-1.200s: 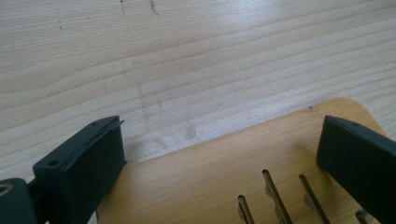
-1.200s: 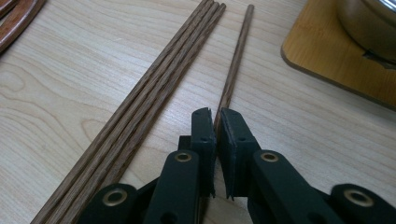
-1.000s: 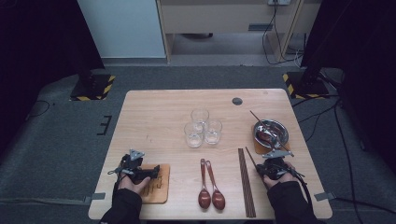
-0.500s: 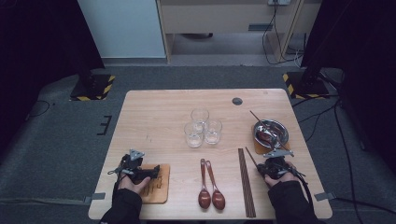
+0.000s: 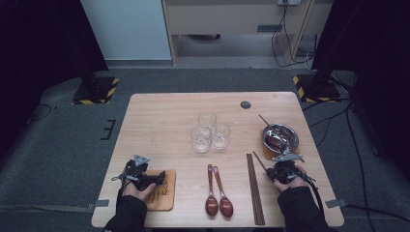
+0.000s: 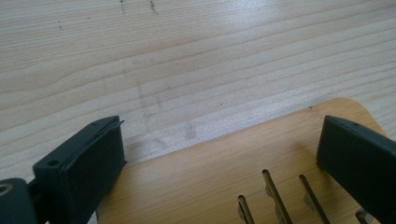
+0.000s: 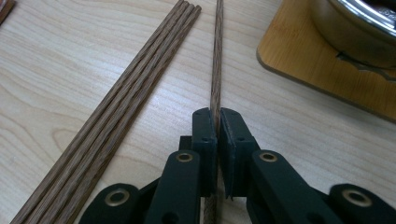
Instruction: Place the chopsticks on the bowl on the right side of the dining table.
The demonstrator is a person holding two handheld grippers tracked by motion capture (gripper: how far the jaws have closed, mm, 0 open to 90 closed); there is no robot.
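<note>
My right gripper (image 7: 217, 122) is shut on a single dark wooden chopstick (image 7: 216, 65) that lies flat on the table and runs straight away from the jaws. Three more chopsticks (image 7: 130, 102) lie bundled just to its left. In the high view this gripper (image 5: 274, 169) sits at the table's front right, beside the chopstick bundle (image 5: 255, 191). My left gripper (image 6: 219, 154) stands open with its jaws wide apart over the corner of a slotted wooden mat (image 6: 210, 182). The high view places it (image 5: 158, 177) at the front left, on that mat (image 5: 164, 198).
A steel bowl (image 5: 280, 137) with something dark in it sits on a second wooden mat (image 5: 267, 152) just beyond my right gripper. Three clear glasses (image 5: 209, 131) cluster mid-table. Two brown spoons (image 5: 216, 193) lie at the front centre. A small dark disc (image 5: 245, 104) lies near the far edge.
</note>
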